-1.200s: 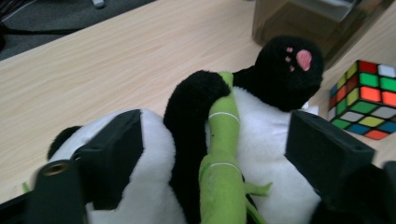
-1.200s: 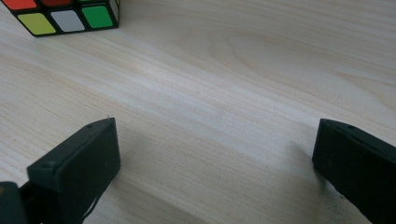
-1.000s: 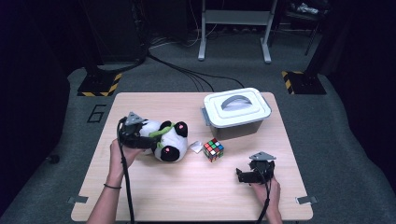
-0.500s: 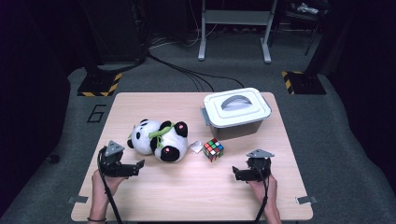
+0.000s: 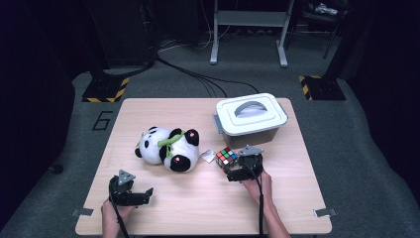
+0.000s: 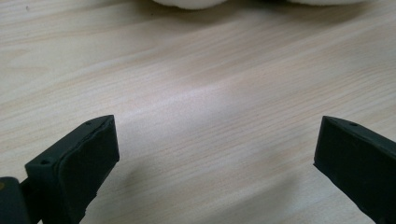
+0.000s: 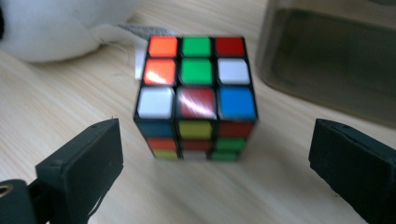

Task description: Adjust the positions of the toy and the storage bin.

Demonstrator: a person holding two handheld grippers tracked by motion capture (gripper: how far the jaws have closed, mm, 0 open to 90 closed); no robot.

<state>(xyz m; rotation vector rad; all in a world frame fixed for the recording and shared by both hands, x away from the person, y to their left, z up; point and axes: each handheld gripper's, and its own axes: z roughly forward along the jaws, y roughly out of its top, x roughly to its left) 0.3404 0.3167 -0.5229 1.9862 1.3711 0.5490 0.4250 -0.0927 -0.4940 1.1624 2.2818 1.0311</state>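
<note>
Pale wood grain runs across the table, and nearest its front edge the person's two hands come in from below. The left hand holds the left gripper low over bare board near the front left corner; its jaws stand wide apart with nothing between them. In the left gripper view the same jaws frame empty wood, and a white plush edge shows at the very top.

Farther in and to the right, the right hand holds the right gripper, with a grey three-cornered plate on top. Its jaws are also spread wide and grip nothing. They point at the cube, which sits on the table just ahead of them, near the middle. In the right gripper view the cube stands a little beyond the jaw tips, centred between them and touching neither; its top shows orange, green, red, white and blue squares.

Just left of the cube lies a small white tag, and beyond that the panda lies on its side, a green band around its neck.

Behind the cube, toward the far right corner, sits the box, dark-walled, with a white lid and grey handle.
</note>
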